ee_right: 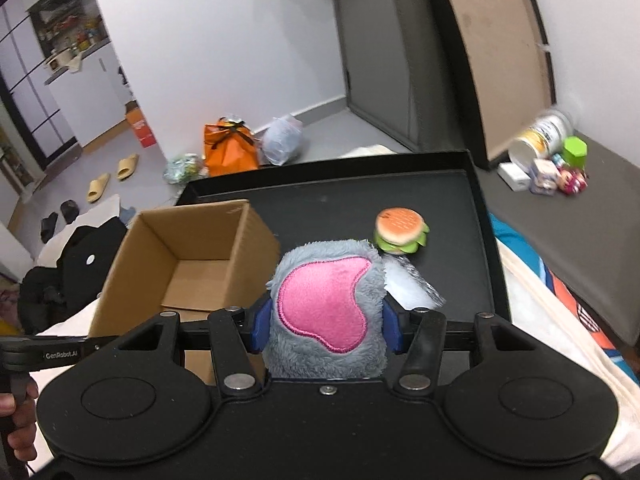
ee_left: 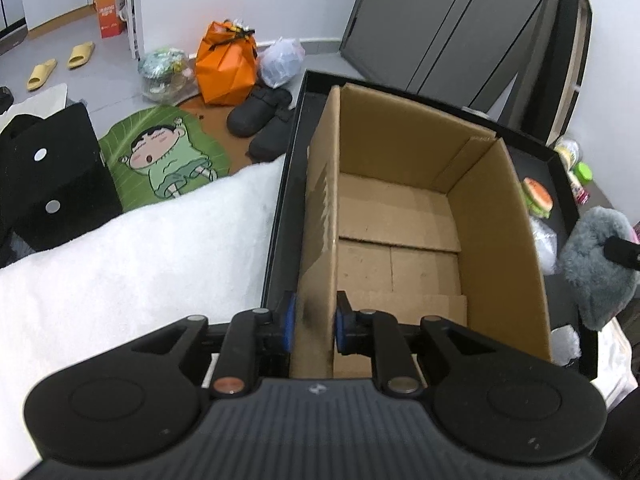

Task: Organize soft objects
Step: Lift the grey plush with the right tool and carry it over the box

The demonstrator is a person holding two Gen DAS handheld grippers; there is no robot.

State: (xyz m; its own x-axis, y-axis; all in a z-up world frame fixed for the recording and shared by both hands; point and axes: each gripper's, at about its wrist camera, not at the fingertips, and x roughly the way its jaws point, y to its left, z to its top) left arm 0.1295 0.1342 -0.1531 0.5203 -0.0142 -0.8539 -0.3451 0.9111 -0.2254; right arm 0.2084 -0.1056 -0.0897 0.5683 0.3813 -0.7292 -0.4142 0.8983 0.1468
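The right gripper (ee_right: 326,326) has its 2 blue-padded fingers (ee_right: 260,326) pinching a grey plush toy (ee_right: 328,312) with a pink patch, the fur bulging out between and above the pads. It seems to hang clear of the black tray (ee_right: 460,264) below, though I cannot see its underside.

The left gripper (ee_left: 316,326) has its fingers (ee_left: 289,320) nearly pressed together on the near left wall of the cardboard box (ee_left: 400,216), 1 pad outside and 1 inside, which looks like a steadying hold. The box is open-topped and bare inside, and it stands in the tray.

What the coming move turns on: seen from the right fingers, the box mouth lies ahead and to the left, lower than the toy, with its long axis running away from the fingers. The right hand is the one carrying the toy, so I judge it must travel left over the box's near right wall before letting go. The left fingers sit on the opposite wall, so the opening between stays free.

A burger toy (ee_right: 400,230) rests on the tray just beyond the right fingers, with a crinkly white wrapper (ee_right: 412,280) beside it; both probably wait their turn.
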